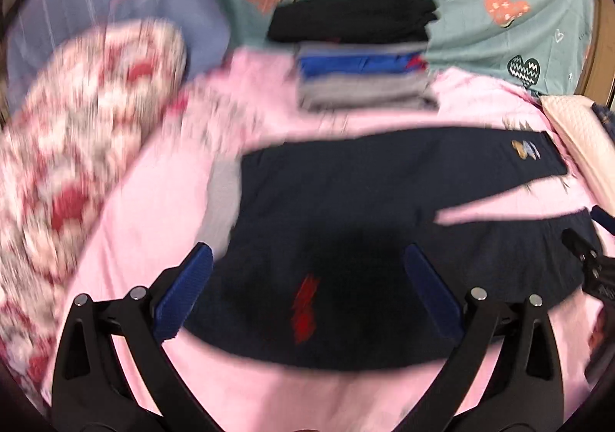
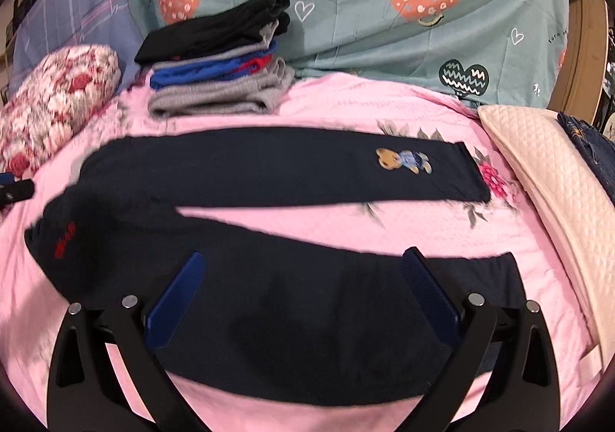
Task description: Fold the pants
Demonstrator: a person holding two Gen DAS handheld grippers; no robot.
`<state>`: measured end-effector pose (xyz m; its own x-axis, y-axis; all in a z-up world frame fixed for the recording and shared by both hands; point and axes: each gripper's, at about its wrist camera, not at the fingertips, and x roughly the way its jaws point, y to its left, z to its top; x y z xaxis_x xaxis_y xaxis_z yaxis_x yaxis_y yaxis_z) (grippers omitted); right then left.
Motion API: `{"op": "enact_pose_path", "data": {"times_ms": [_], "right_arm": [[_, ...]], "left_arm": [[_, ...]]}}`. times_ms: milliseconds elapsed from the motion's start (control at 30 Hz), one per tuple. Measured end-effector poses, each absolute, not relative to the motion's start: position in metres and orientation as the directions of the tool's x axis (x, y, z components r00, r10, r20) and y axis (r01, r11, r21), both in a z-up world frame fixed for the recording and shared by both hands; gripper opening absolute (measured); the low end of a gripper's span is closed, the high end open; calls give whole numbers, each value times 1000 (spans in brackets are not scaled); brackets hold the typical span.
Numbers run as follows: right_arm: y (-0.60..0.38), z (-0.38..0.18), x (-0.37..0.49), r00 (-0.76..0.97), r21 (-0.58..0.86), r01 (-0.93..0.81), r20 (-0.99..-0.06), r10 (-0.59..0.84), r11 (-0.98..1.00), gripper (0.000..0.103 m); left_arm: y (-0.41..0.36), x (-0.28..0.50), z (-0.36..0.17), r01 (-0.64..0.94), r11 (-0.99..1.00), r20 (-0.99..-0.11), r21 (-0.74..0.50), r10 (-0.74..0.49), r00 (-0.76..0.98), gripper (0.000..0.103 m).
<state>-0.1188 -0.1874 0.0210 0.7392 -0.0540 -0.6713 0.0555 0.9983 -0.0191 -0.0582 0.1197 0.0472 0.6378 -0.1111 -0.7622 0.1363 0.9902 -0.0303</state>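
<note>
Dark navy pants (image 2: 269, 170) lie spread flat on the pink bedsheet (image 2: 346, 101), waist to the left and both legs running right. A bear patch (image 2: 403, 161) marks the far leg and red lettering (image 2: 65, 236) sits near the waist. My right gripper (image 2: 303, 259) hovers open over the near leg, with nothing between its fingers. In the blurred left wrist view, my left gripper (image 1: 307, 259) stands open over the waist end of the pants (image 1: 346, 193), just above a red mark (image 1: 305, 309). Each gripper shows at the other view's edge.
A stack of folded clothes (image 2: 219, 63) in black, grey and blue sits behind the pants. A red floral pillow (image 2: 54, 105) lies at the left, a cream quilted pad (image 2: 538, 170) and jeans (image 2: 588, 140) at the right. A teal heart-print blanket (image 2: 384, 28) covers the back.
</note>
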Motion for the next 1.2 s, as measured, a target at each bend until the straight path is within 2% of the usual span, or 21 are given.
{"op": "enact_pose_path", "data": {"times_ms": [33,100,200,233,367,467,733,800,833,900,933,1067,1200], "right_arm": [[-194,18,-125,730,-24,51,-681,-53,998,102],[-204,15,-135,720,-23,58,-692,-58,998,102],[-221,9,-146,700,6,85,-712,-55,996,102],[-228,8,-150,693,23,100,-719,-53,995,102],[-246,3,-157,678,71,152,-733,-52,986,102],[-257,1,-161,669,88,173,-742,-51,981,102],[-316,-1,-188,655,169,283,-753,-62,944,102],[-348,-1,-202,649,214,362,-756,-80,907,102],[-366,-3,-208,651,248,404,-754,-86,881,102],[-399,-11,-220,657,316,472,-748,-90,823,102],[-412,-15,-224,661,341,495,-745,-91,799,102],[-457,-34,-231,660,415,536,-749,-59,736,102],[-457,-42,-216,667,447,481,-745,17,754,86]], "left_arm": [[134,-60,43,134,988,-780,-82,-147,608,101],[178,-65,27,88,956,-808,-279,-283,516,101],[228,-69,-5,-45,848,-772,-528,-457,441,101],[237,-69,-14,-75,824,-762,-562,-480,434,101],[244,-63,-42,-148,803,-777,-577,-484,403,101],[240,-52,-46,-145,789,-765,-597,-507,397,101],[230,-22,-47,-162,814,-778,-558,-445,443,98],[226,-22,-44,-144,844,-789,-516,-403,464,83],[224,-22,-43,-134,856,-792,-499,-388,471,71],[223,-22,-43,-114,865,-793,-489,-387,471,18],[224,-22,-45,-108,860,-791,-499,-401,463,13],[230,-21,-47,-113,850,-782,-515,-411,469,11],[231,-23,-46,-120,853,-784,-508,-400,475,11]]}}
